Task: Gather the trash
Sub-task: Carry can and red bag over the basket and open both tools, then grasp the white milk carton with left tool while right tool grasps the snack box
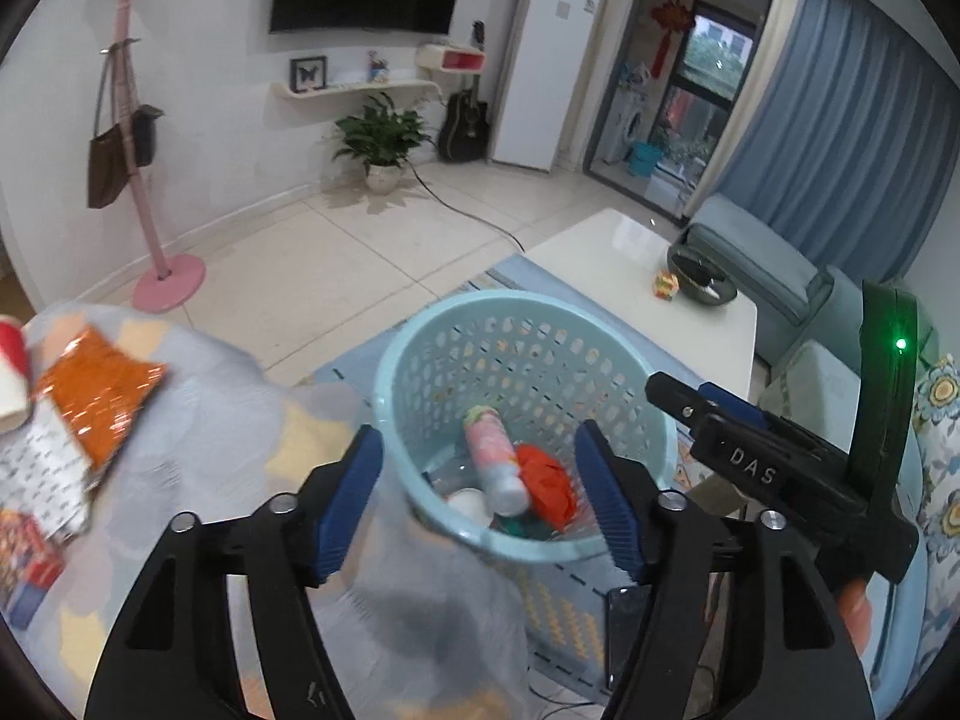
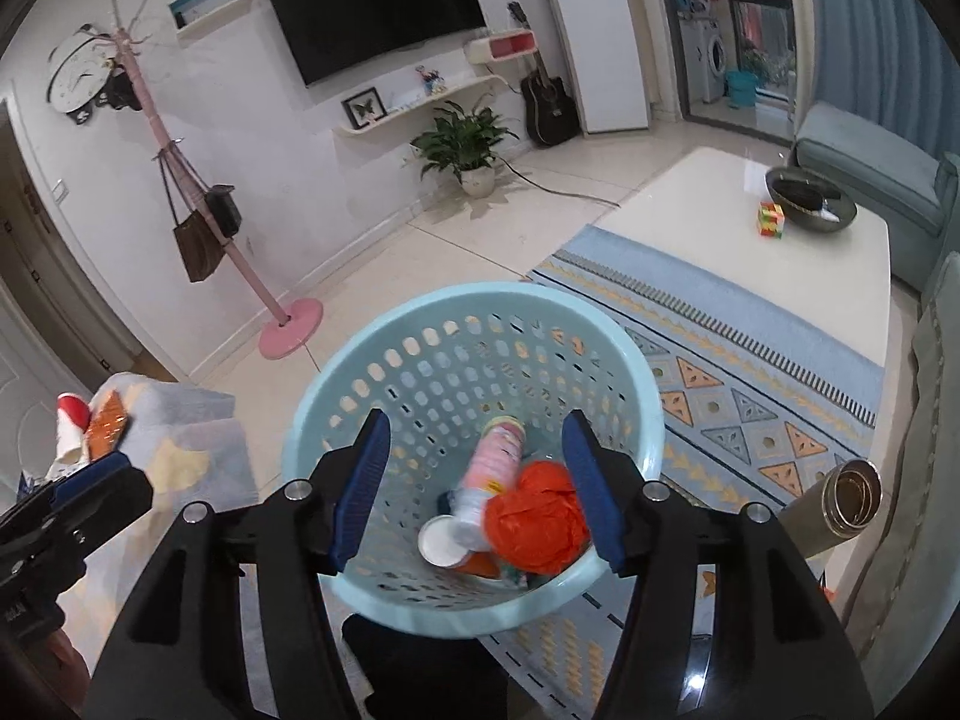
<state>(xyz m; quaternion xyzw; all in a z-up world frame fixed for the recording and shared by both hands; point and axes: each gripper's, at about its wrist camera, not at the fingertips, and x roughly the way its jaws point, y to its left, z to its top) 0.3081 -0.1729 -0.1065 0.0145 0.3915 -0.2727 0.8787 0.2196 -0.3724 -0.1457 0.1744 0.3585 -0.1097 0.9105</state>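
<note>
A light blue perforated basket (image 1: 420,348) (image 2: 372,360) stands on the rug and holds a pink bottle (image 1: 489,450) (image 2: 495,462), a crumpled orange-red ball (image 1: 549,483) (image 2: 534,519) and a white cup (image 2: 441,540). My left gripper (image 1: 480,480) is open and empty above the basket's near side. My right gripper (image 2: 474,480) is open and empty over the basket. The right gripper also shows in the left wrist view (image 1: 708,414), at the basket's right. On a patterned cloth to the left lie an orange snack bag (image 1: 96,396) (image 2: 108,423) and a red and white cup (image 1: 12,372) (image 2: 72,420).
A white coffee table (image 2: 720,228) with a dark bowl (image 2: 810,198) and a coloured cube (image 2: 771,219) stands at the right. A metal flask (image 2: 840,504) lies near the right. A pink coat stand (image 2: 288,324), plant and guitar stand farther back. A blue sofa lies far right.
</note>
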